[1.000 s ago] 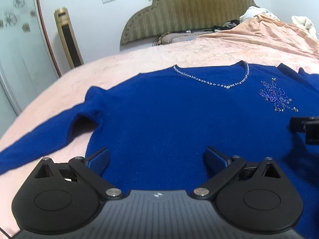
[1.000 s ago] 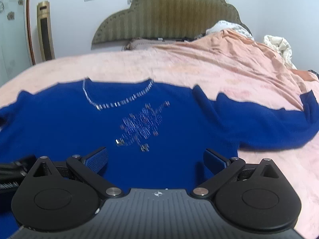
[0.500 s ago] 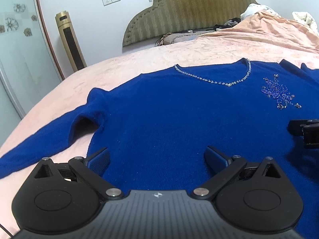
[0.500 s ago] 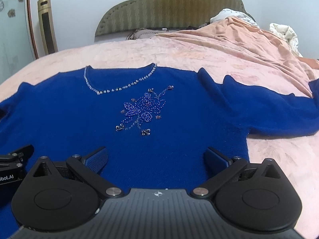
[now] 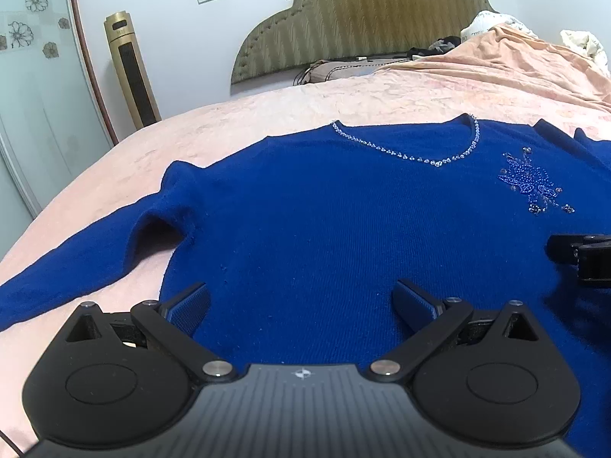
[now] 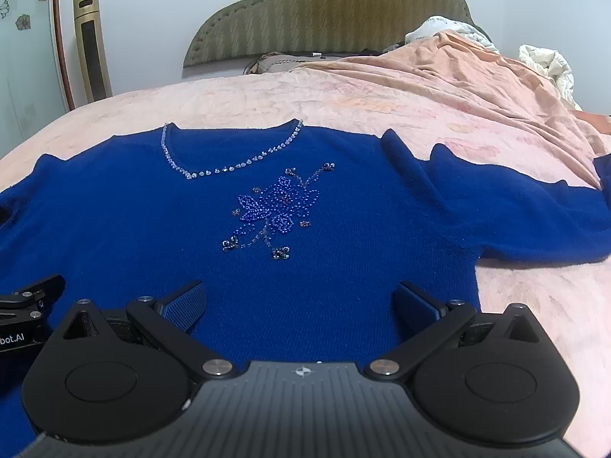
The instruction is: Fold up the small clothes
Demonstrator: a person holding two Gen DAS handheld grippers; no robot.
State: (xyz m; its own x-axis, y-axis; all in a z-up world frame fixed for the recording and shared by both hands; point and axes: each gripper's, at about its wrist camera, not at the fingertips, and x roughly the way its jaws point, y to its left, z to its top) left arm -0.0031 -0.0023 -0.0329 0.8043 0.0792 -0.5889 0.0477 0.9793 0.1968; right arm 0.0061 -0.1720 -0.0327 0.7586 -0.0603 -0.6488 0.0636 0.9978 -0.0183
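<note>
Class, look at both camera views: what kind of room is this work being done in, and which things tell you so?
Most likely a home bedroom. A blue sweater lies spread on a bed with a pink bedspread, an upholstered headboard stands against the wall, and rumpled bedding is piled at one side.

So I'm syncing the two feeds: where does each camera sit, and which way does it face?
Left wrist: on the left gripper, low over the sweater's lower left part, facing the headboard; its own open fingers show, and the right gripper's tip at the right edge.
Right wrist: on the right gripper, over the lower right part, facing the same way; open fingers, and the left gripper's tip at the left edge.
Shared: sweater, beaded flower, bed, headboard.
</note>
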